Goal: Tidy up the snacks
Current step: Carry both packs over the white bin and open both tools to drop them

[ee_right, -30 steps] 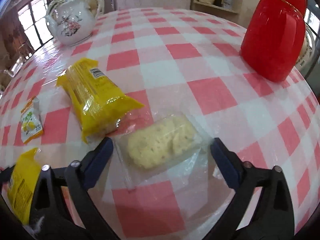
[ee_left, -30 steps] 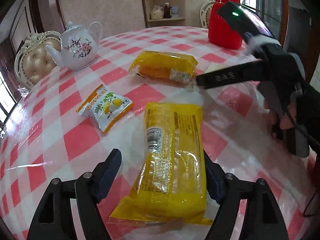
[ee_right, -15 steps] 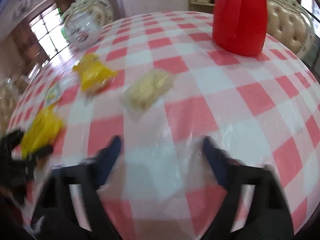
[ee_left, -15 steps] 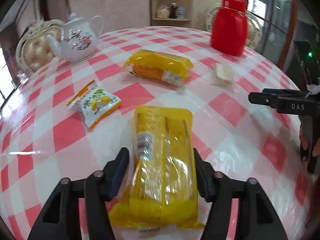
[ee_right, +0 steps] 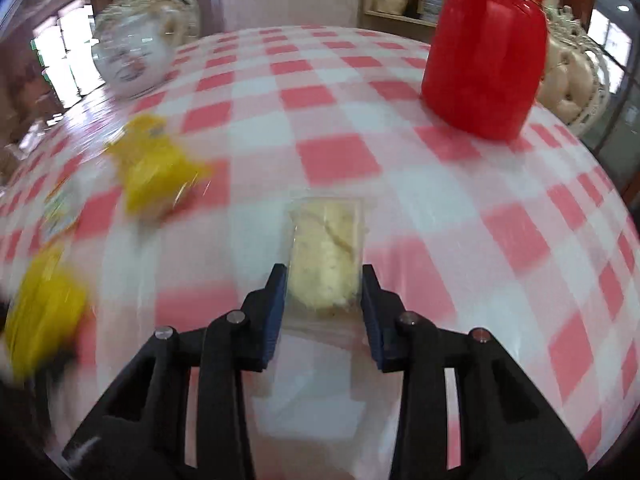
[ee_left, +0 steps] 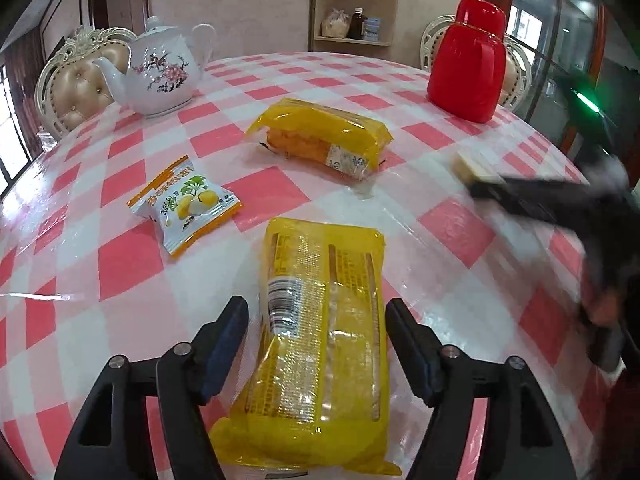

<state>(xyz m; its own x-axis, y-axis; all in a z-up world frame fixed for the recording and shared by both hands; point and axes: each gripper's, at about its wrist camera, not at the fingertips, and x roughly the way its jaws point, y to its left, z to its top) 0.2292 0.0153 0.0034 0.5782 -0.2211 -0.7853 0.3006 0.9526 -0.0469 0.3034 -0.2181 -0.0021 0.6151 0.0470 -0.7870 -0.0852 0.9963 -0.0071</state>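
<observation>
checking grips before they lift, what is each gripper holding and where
Right gripper: clear-wrapped pale cake, near end, by its sides. Left gripper: closing around the long yellow pack, contact unclear.

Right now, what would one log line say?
left gripper: closing around yellow packet | right gripper: closed on clear-wrapped cake | table

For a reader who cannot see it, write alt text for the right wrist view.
The right gripper has just closed its jaws around a pale cake in clear wrap on a pink-checked table. A red jug stands behind; blurred yellow packets lie left.
</observation>
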